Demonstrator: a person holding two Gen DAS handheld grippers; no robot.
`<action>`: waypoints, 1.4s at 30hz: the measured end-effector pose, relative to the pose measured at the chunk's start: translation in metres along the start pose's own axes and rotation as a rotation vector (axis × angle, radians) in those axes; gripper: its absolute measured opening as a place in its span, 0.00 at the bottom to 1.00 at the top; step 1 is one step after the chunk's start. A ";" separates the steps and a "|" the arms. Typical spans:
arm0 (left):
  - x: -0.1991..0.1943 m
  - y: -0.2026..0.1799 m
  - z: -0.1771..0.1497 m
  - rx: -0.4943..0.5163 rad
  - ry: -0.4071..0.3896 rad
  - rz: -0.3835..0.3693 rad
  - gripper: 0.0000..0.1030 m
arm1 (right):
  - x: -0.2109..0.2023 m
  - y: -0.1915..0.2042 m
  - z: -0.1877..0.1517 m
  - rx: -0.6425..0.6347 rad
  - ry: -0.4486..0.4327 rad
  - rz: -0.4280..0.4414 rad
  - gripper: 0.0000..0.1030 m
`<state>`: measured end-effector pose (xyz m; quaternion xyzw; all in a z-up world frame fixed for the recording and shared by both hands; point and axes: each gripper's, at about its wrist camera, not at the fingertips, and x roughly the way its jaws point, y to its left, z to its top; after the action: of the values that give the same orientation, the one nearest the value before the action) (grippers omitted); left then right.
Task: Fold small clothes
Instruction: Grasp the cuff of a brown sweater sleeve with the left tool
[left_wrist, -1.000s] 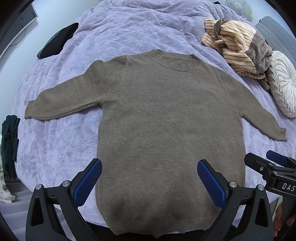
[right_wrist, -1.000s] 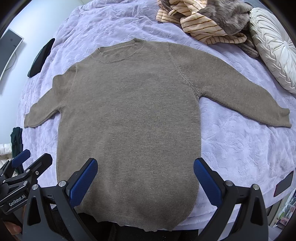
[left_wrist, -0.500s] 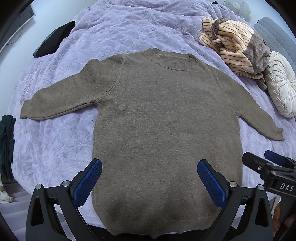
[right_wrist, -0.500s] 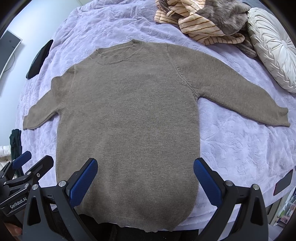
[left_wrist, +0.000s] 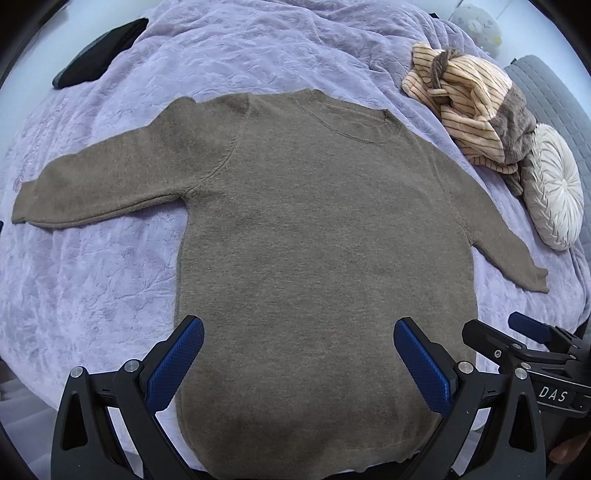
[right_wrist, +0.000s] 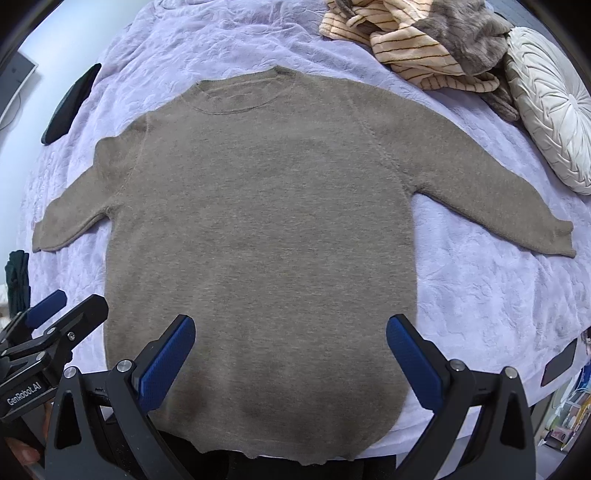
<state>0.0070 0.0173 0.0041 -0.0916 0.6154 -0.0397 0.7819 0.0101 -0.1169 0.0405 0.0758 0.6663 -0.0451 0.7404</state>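
A brown knit sweater (left_wrist: 325, 229) lies flat on the lavender bedspread (left_wrist: 92, 280), sleeves spread to both sides, collar at the far end, hem hanging over the near edge. It also shows in the right wrist view (right_wrist: 258, 221). My left gripper (left_wrist: 298, 360) is open and empty, hovering above the sweater's lower body. My right gripper (right_wrist: 290, 356) is open and empty above the same area. The right gripper shows at the lower right of the left wrist view (left_wrist: 524, 347), and the left gripper at the lower left of the right wrist view (right_wrist: 48, 325).
A striped beige and brown garment pile (left_wrist: 476, 110) and a round white cushion (left_wrist: 554, 188) lie at the far right. A dark folded item (left_wrist: 99, 51) lies at the far left. The bed's edge runs near the hem.
Both grippers have moved slightly forward over the sweater, so it sits lower and larger in view. Jaws stay open; the sweater has not moved.
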 end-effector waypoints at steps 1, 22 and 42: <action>0.000 0.007 0.001 -0.008 -0.001 -0.010 1.00 | 0.001 0.005 0.000 0.001 -0.001 0.009 1.00; 0.046 0.337 0.050 -0.550 -0.229 -0.160 1.00 | 0.081 0.184 -0.010 -0.158 0.121 0.111 1.00; 0.074 0.386 0.076 -0.746 -0.320 -0.276 0.45 | 0.104 0.234 -0.011 -0.175 0.137 0.117 1.00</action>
<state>0.0790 0.3899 -0.1241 -0.4547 0.4403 0.0960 0.7682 0.0494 0.1193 -0.0518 0.0524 0.7111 0.0617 0.6984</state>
